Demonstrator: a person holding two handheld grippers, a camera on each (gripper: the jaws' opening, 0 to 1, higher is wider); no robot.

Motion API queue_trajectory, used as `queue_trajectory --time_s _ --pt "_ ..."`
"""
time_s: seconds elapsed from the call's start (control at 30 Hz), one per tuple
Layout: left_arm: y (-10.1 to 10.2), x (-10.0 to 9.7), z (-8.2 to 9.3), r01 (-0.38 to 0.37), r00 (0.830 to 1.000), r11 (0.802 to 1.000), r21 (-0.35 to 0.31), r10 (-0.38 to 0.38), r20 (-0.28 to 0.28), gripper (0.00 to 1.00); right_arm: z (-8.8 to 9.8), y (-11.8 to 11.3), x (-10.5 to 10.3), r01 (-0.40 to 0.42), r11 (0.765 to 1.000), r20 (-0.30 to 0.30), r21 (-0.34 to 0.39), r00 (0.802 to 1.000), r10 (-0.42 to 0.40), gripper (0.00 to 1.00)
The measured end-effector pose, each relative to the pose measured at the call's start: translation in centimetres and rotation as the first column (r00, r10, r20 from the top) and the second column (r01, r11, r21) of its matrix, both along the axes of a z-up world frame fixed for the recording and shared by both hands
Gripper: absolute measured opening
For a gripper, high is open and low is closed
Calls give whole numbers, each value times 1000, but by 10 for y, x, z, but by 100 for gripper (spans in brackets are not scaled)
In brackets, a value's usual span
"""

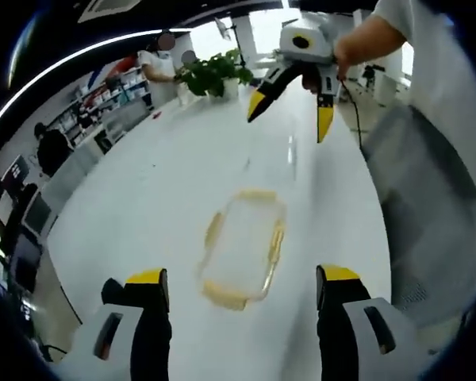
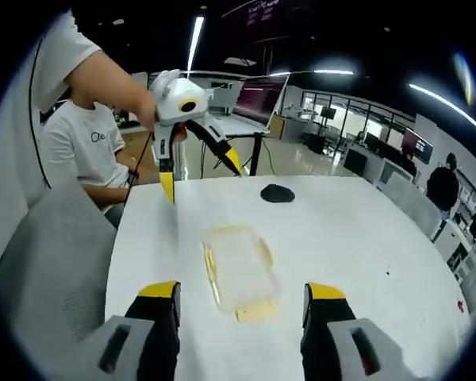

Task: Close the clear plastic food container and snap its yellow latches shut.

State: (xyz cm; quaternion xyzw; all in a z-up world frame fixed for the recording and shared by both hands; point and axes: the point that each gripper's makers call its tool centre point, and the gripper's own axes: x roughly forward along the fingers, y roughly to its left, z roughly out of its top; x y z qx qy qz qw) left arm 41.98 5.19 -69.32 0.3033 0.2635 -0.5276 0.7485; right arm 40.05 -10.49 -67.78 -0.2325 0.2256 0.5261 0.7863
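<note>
A clear plastic container with yellow latches along its sides and ends lies flat on the white table. In the left gripper view my left gripper is open, its jaws spread wide just short of the container's near end. My right gripper hangs open above the table beyond the far end, held by a hand. From the right gripper view, the container lies just ahead of my open right gripper, and the left gripper hovers open on the far side. Whether the latches are snapped I cannot tell.
A small black object lies on the table past the container. A potted plant stands at the table's far end. A grey chair sits close to the table edge. A person in a white shirt sits nearby.
</note>
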Motion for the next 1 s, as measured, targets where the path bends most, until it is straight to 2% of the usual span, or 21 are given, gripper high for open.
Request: queue_trajectory --time_s 0.07,0.17,0.23,0.3,0.5,0.63,0.77,0.83,0.9,1.0 --pt "2 4 -6 10 1000 1000 14 -10 -8 69 -2 2 2 -5 1000 1 -5 1000 5 61" --pt "4 7 -11 19 1000 999 42 -18 -15 70 -6 2 6 -10 1000 6 -6 1000 11 57" --pt "6 7 -17 47 999 996 75 -46 -15 69 -17 -2 9 -25 998 23 -64 999 27 57" --pt "9 8 -20 61 998 993 101 -60 -13 67 -22 -1 9 -27 997 8 -66 1000 28 57" --pt "19 13 -39 122 993 971 208 -120 -22 68 -35 -1 15 -38 993 -8 -108 999 38 58" --pt "21 13 -49 152 988 961 232 -148 -36 63 -47 -1 15 -66 987 -18 -147 998 64 57" --pt "24 11 -61 196 981 940 279 -186 -63 62 -58 -1 18 -85 982 -35 -171 996 80 56" --pt "25 14 -66 192 981 939 286 -179 -73 62 -62 -1 20 -86 980 -44 -178 996 79 55" --pt "21 17 -67 167 985 947 274 -148 -91 62 -69 -1 21 -87 978 -68 -189 995 75 55" --pt "18 22 -71 180 983 940 291 -164 -79 60 -78 0 22 -101 972 -75 -212 993 87 53"
